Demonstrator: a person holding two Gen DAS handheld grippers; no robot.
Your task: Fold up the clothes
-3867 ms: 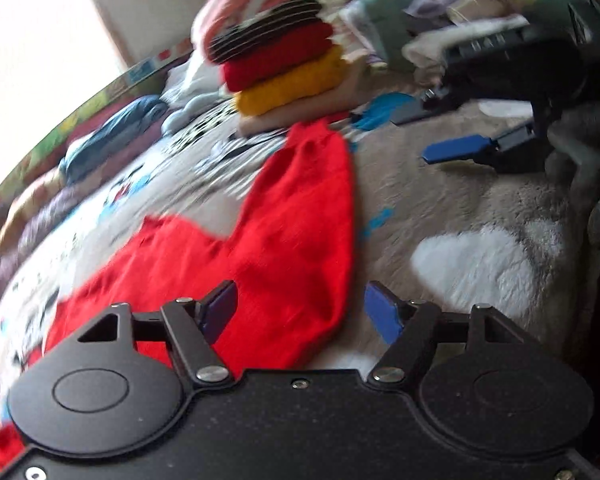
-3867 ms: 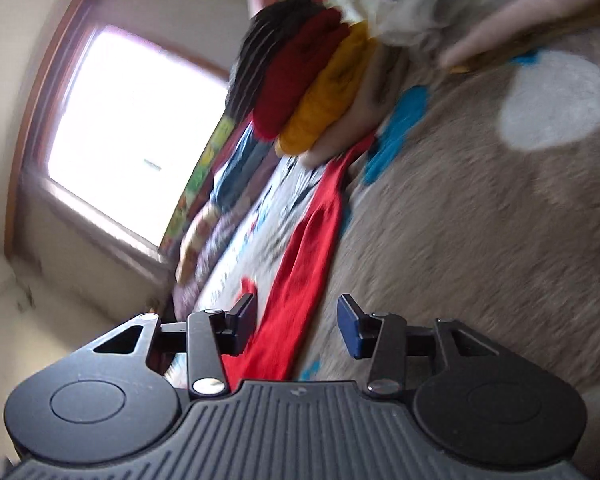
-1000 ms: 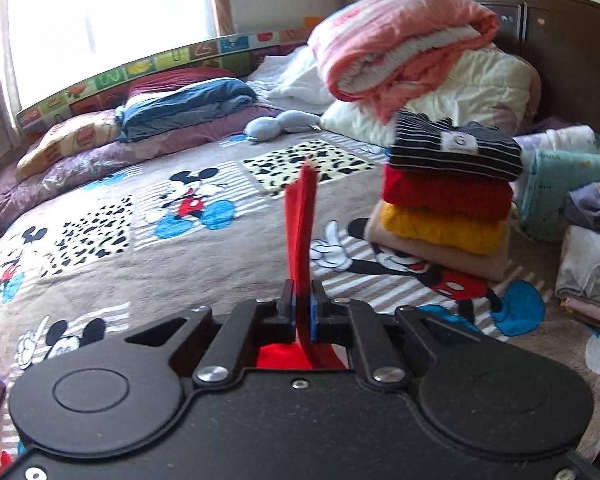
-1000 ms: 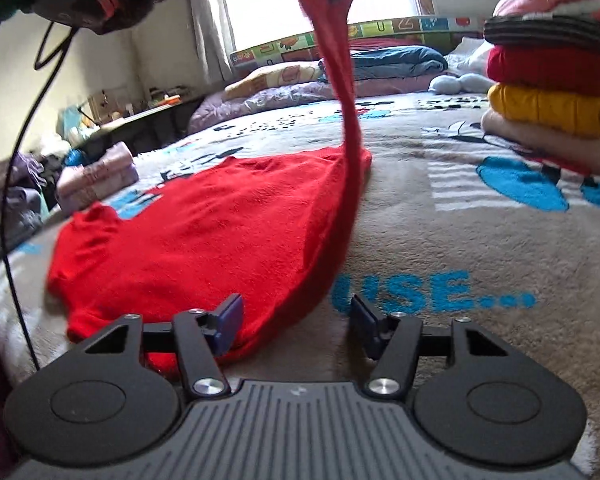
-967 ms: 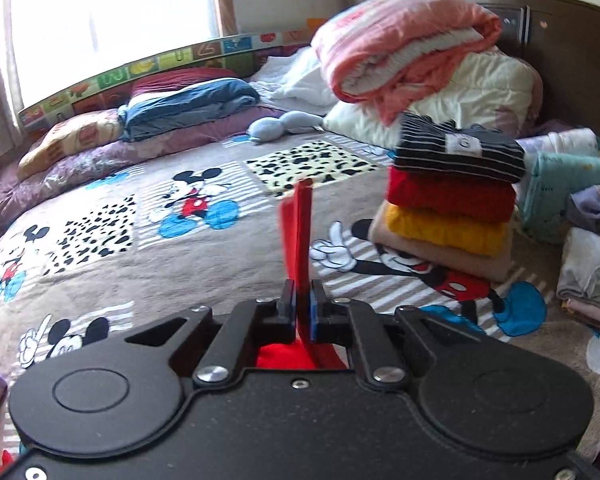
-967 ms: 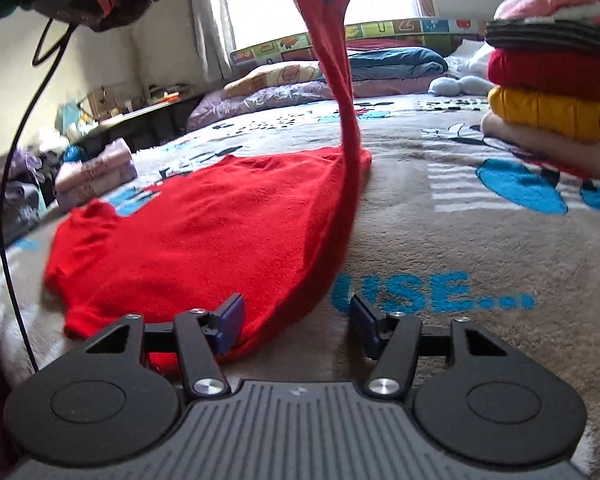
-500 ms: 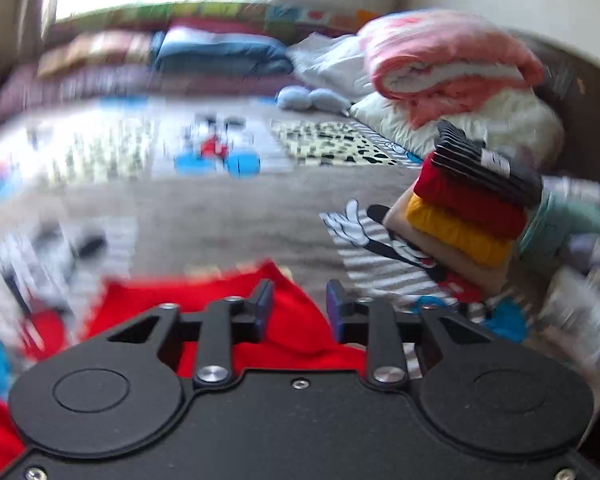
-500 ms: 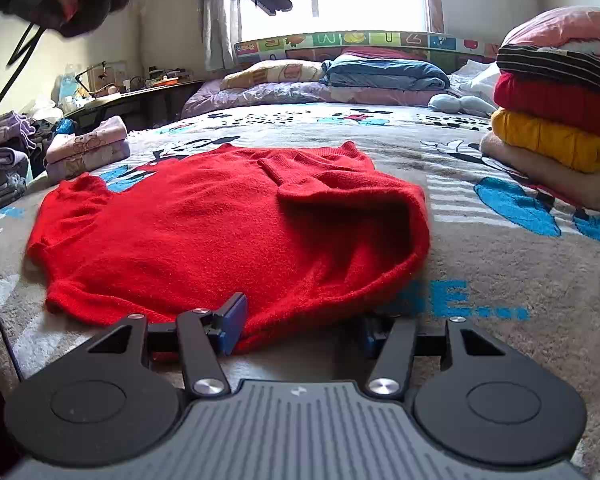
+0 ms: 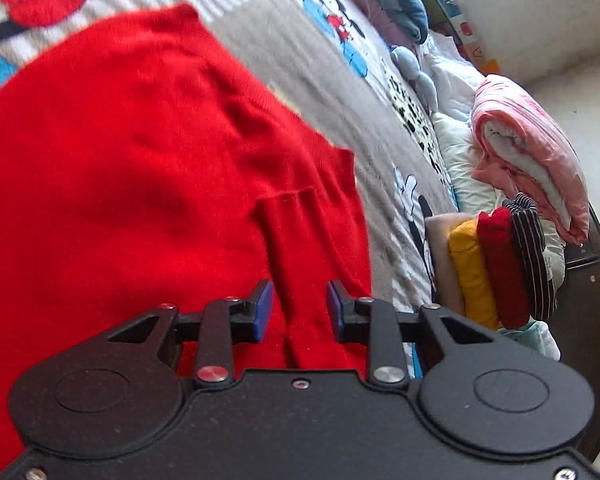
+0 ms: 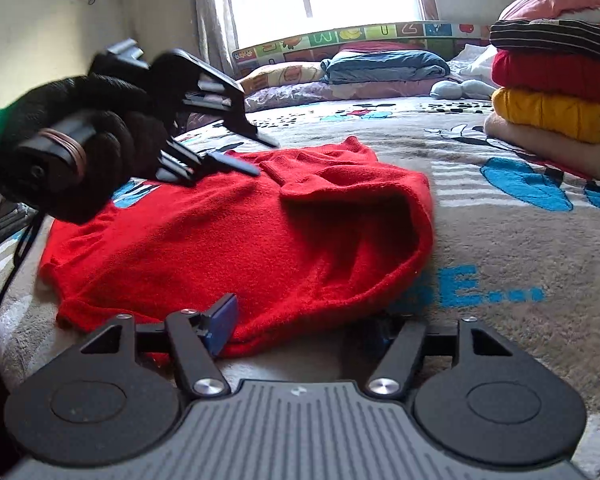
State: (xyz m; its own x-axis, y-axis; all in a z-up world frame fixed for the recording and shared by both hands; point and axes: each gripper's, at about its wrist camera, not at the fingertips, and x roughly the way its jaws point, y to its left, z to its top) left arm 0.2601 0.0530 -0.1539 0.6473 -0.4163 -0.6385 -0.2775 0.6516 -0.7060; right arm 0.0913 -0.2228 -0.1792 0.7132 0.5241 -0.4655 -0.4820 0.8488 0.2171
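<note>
A red sweater [image 10: 228, 236] lies flat on the bed with one sleeve folded back across its body. In the left wrist view the folded sleeve [image 9: 300, 256] runs between the fingers of my left gripper [image 9: 299, 312], which is open just above it and holds nothing. The left gripper also shows in the right wrist view [image 10: 236, 160], hovering over the sweater's far side. My right gripper [image 10: 304, 330] is open at the sweater's near hem, low on the blanket, with the hem between its fingers.
A stack of folded clothes [image 10: 552, 92], striped, dark red, yellow and beige, stands on the bed at the right; it also shows in the left wrist view [image 9: 496, 268]. Pillows and a rolled pink quilt [image 9: 532, 152] lie at the headboard. A cartoon-print blanket [image 10: 520, 264] covers the bed.
My left gripper let go of the raised red sleeve, which dropped folded onto the sweater. The gripper then opened and came down over the sleeve. My right gripper stayed open at the hem.
</note>
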